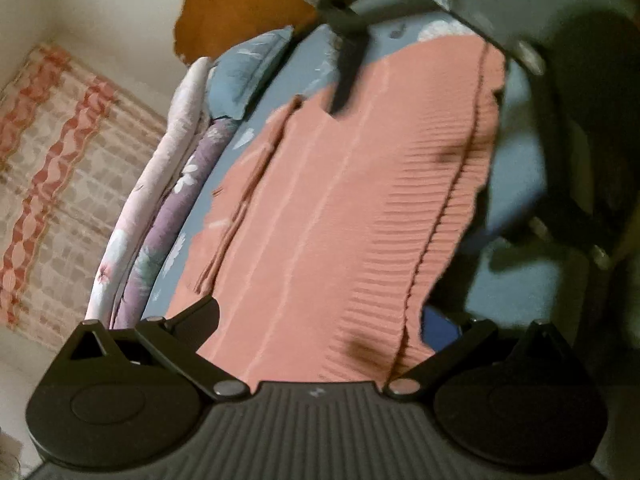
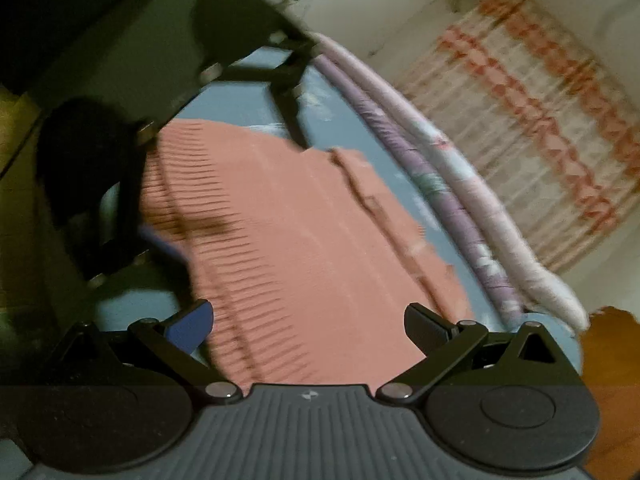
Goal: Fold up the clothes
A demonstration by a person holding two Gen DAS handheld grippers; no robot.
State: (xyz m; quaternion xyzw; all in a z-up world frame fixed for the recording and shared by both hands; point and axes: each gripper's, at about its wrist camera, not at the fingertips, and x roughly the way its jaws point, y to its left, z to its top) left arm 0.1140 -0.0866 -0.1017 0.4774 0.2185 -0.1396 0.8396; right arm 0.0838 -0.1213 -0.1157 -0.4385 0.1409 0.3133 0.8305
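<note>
Left gripper (image 1: 320,316): jaws spread wide, nothing between them, poised over the near end of the garment.
Right gripper (image 2: 308,320): also wide and empty, blue pad on one finger, hanging above the ribbed edge from the opposite side.
Garment: a salmon-pink ribbed knit sweater (image 1: 328,208), lying mostly flat on the blue floral-print bed sheet (image 1: 236,148); one side already looks doubled over, with stacked edges showing along it.
Ribbed hem (image 2: 224,248): the thick band nearest both grippers, the likeliest place to grip.
Beside it: folded lilac and pale pink floral quilts (image 1: 160,216) along the bed edge, a blue pillow (image 1: 248,72) past them.
Doing it well, I judge: each gripper should pinch a corner of the same edge, through all layers, then lift together and level so the knit does not stretch or skew.
Risk: both views are blurred, so the exact corner positions are uncertain.
</note>
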